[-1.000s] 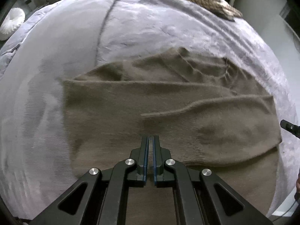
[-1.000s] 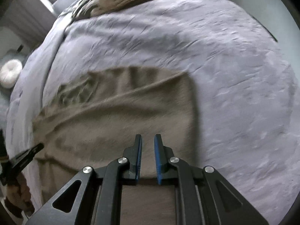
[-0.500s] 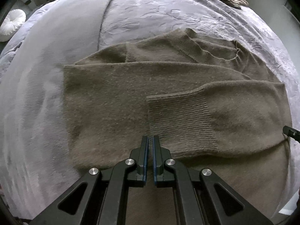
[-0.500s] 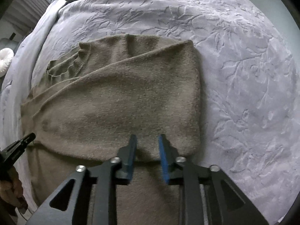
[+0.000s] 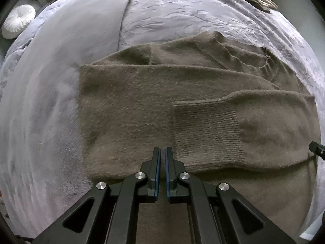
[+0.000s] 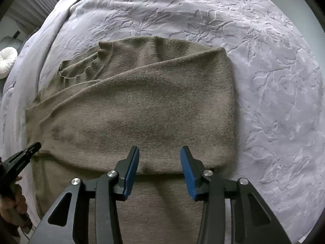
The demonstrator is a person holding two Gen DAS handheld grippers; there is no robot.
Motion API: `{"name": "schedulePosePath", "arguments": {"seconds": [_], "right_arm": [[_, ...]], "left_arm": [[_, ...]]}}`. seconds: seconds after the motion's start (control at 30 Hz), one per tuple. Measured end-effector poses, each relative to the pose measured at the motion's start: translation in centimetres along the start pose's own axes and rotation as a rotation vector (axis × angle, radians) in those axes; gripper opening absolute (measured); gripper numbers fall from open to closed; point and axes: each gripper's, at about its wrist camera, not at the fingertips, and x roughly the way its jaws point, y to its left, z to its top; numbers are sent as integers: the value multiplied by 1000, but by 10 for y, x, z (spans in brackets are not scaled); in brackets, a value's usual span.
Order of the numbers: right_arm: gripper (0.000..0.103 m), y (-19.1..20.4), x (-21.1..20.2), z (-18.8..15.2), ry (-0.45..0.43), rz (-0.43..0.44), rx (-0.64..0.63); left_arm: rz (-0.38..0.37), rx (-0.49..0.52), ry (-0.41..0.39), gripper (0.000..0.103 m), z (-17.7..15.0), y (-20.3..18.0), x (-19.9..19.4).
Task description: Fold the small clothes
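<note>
Sweater (image 5: 130, 109): one, brown knit, lying flat on lilac bedspread (image 5: 61, 65), both sleeves folded across.
Left gripper (image 5: 163, 152): hovering over sweater, jaws closed, empty.
Right gripper (image 6: 159, 152): jaws just opening, parted, nothing between.
Cushion (image 5: 18, 21): one, white, round.

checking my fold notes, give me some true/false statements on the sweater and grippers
1. The sweater lies on a purple bedspread. True.
2. The right gripper clamps the sweater. False: its jaws have just been opening and stand apart, with nothing pinched.
3. The left gripper is shut. True.
4. Both sleeves stretch out flat to the sides. False: a sleeve is folded across the body, its ribbed cuff on top.
5. A white round cushion sits beyond the bed. True.
</note>
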Motion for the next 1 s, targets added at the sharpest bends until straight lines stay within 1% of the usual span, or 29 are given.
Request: {"name": "schedulePosePath", "arguments": {"seconds": [0.07, 0.13, 0.17, 0.2, 0.23, 0.27, 0.3, 0.33, 0.37, 0.4, 0.53, 0.63, 0.7, 0.8, 0.87, 1.0], "right_arm": [[46, 0, -2, -1, -3, 6, 2], [46, 2, -2, -1, -4, 13, 4], [50, 3, -3, -1, -5, 16, 4], [58, 1, -5, -3, -8, 18, 4], [61, 3, -6, -2, -14, 22, 1], [63, 5, -6, -1, -18, 23, -1], [63, 6, -7, -1, -20, 25, -3], [63, 8, -7, -1, -21, 28, -4], [63, 9, -7, -1, -23, 31, -4], [63, 10, -8, -1, -24, 34, -5], [63, 12, -8, 1, -25, 41, -11], [64, 12, -8, 2, -29, 42, -8], [81, 11, -9, 1, -32, 52, -4], [81, 10, -12, 1, -44, 59, -2], [81, 10, -13, 0, -47, 61, 1], [81, 9, -13, -2, -40, 94, 24]], "left_arm": [[8, -12, -2, 5, 0, 3, -1], [-1, -25, -8, 5, -2, 6, -3], [-3, -29, -10, 5, -2, 7, -4], [-3, -30, -13, 5, -2, 8, -5], [-1, -29, -14, 5, -2, 8, -6], [0, -29, -14, 14, -3, 9, -6], [1, -31, -13, 37, -3, 9, -6], [15, -41, -2, 103, -3, 10, -5], [28, -53, -8, 101, 1, 9, -4], [30, -57, -12, 102, 1, 10, -3], [18, -50, -17, 102, 4, 11, 3], [47, -46, -26, 102, 0, 17, 1], [76, -47, -32, 102, -1, 17, 2], [84, -49, -27, 102, 0, 19, 8], [91, -42, -21, 102, 7, 16, 8], [75, -37, -5, 102, 4, 22, 9]]}}
